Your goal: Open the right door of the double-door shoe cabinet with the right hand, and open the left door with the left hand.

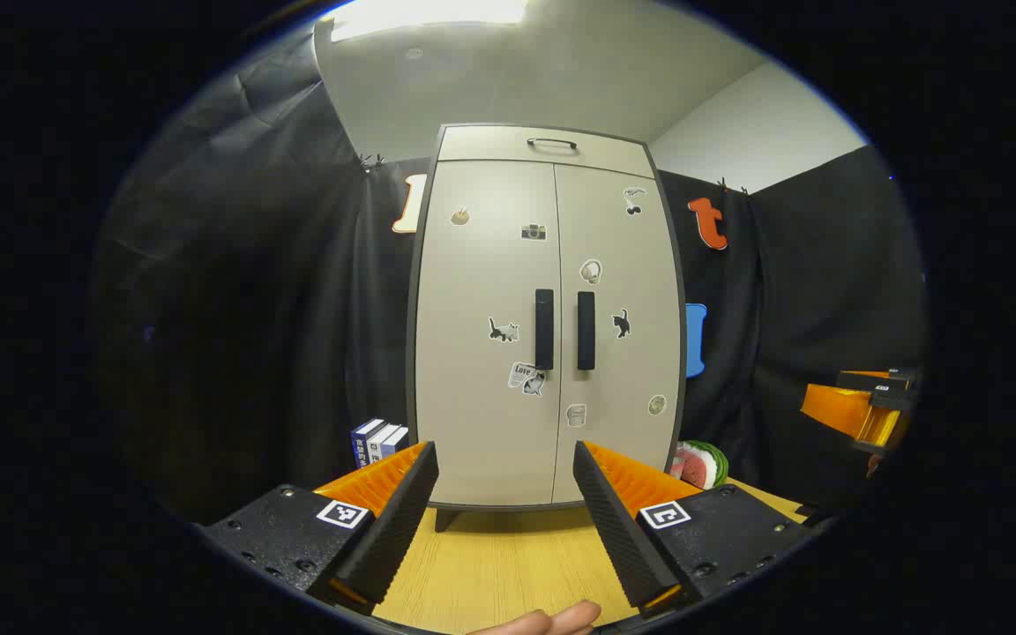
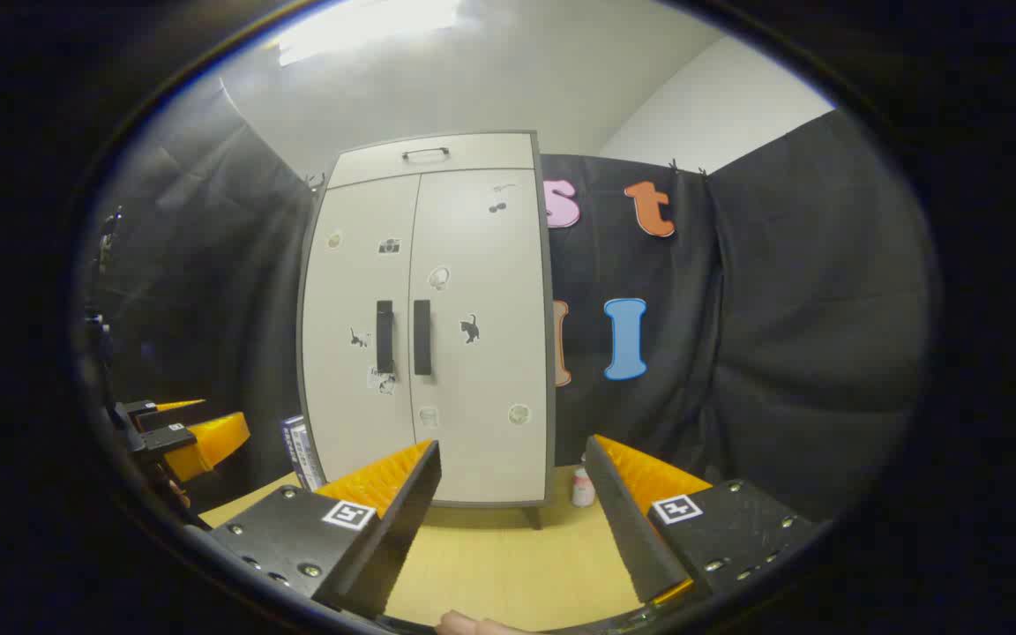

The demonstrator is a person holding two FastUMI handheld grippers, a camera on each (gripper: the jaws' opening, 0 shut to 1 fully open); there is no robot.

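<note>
A pale double-door shoe cabinet (image 1: 543,220) (image 2: 473,265) stands on a wooden table, both doors closed. Two dark vertical handles sit at the centre seam: the left door handle (image 1: 544,328) (image 2: 384,336) and the right door handle (image 1: 586,330) (image 2: 422,337). Small stickers dot both doors. My left gripper (image 1: 504,454) is open, held short of the cabinet and level with its base. My right gripper (image 2: 512,450) is open too, in front of the cabinet's right lower corner. The right gripper (image 1: 861,407) also shows far right in the left gripper view, and the left gripper (image 2: 182,437) far left in the right gripper view.
The wooden table (image 1: 508,564) runs out in front of the cabinet. Books (image 1: 378,441) stand left of the cabinet and a watermelon-patterned object (image 1: 700,463) lies to its right. A small bottle (image 2: 582,488) sits by the cabinet's right foot. A fingertip (image 1: 552,620) shows at the bottom edge.
</note>
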